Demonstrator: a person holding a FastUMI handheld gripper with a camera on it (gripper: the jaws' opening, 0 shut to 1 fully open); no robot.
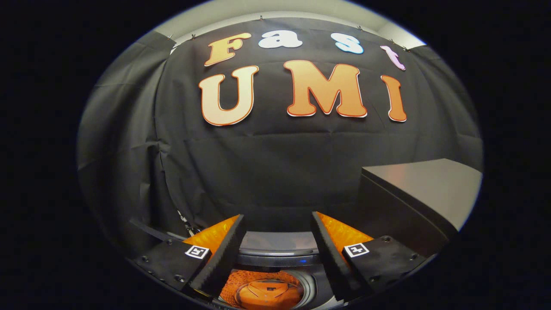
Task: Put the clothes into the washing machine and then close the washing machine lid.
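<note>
The gripper (275,254) hangs above the washer with its two fingers (224,258) spread wide apart and nothing pinched between them. Each finger carries a ridged inner pad and a small square black-and-white marker (196,252) on its mount.

Directly below, seen through the gap between the fingers, lies the round opening of the top-loading washing machine (275,256). Its grey rim curves just ahead of the fingertips, with a small blue light on it. Inside the tub sits an orange perforated drum (267,290), with a rounded orange hub at its middle. Whether any clothes lie in the drum cannot be told from here; what shows looks like plastic mesh, not fabric. The opening is uncovered.

Beyond the right finger, beside the washer's right edge, stands a dark box-like cabinet with a flat grey top (426,189), its surface catching a dull sheen.

Farther back, black wrinkled cloth (267,172) forms the booth's wall behind the machine, folding round on the left side. Above the cloth a strip of pale wall (275,8) shows.
</note>
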